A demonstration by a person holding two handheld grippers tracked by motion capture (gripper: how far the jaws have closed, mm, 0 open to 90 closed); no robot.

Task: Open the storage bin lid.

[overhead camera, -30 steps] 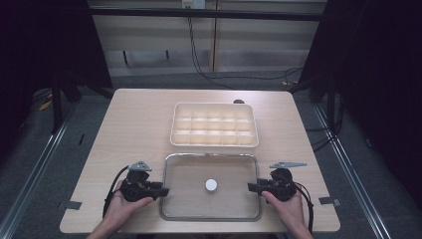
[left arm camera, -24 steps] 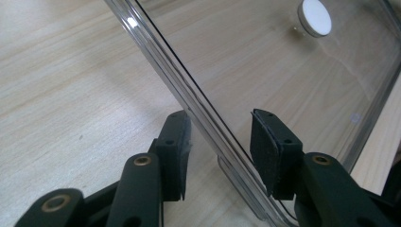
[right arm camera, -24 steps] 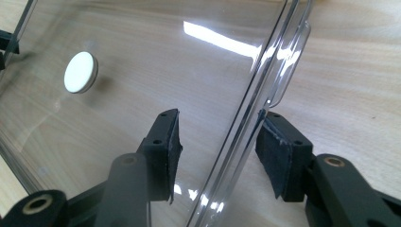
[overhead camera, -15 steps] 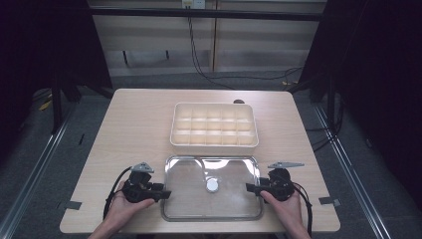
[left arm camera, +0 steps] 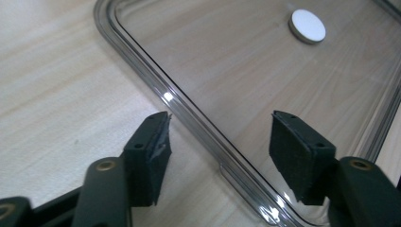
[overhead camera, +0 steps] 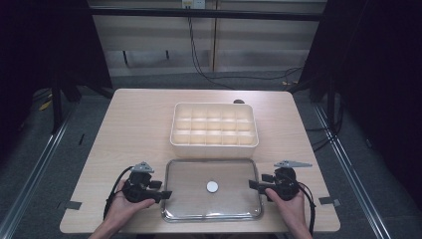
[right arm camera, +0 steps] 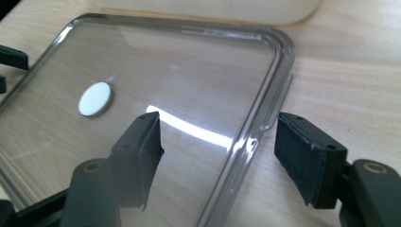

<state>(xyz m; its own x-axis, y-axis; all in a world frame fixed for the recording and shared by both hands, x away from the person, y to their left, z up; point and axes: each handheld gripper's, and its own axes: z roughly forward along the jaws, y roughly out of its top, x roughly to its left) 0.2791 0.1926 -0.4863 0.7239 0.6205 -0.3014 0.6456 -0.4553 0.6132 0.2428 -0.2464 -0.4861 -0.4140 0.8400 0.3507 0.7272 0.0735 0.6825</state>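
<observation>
A clear plastic lid (overhead camera: 189, 174) with a white round disc (overhead camera: 212, 187) at its middle lies flat on the table near the front edge. My left gripper (overhead camera: 166, 194) is at the lid's left edge and my right gripper (overhead camera: 251, 185) is at its right edge. In the left gripper view the lid's rim (left arm camera: 198, 123) runs between the jaws of the left gripper (left arm camera: 220, 127), and the pads stand apart from it. The right gripper (right arm camera: 217, 127) likewise straddles the lid's rim (right arm camera: 265, 113) without touching. Both pairs of jaws have just been opening.
A cream box (overhead camera: 214, 124) divided into several compartments stands just behind the lid, mid-table. Bare wood (overhead camera: 134, 129) lies to the left and right of it. The table's front edge runs just below my hands. Cables hang behind the table.
Both grippers' jaws have parted from the lid's edges. The lid has settled slightly toward the front of the table. The hands have barely moved.
</observation>
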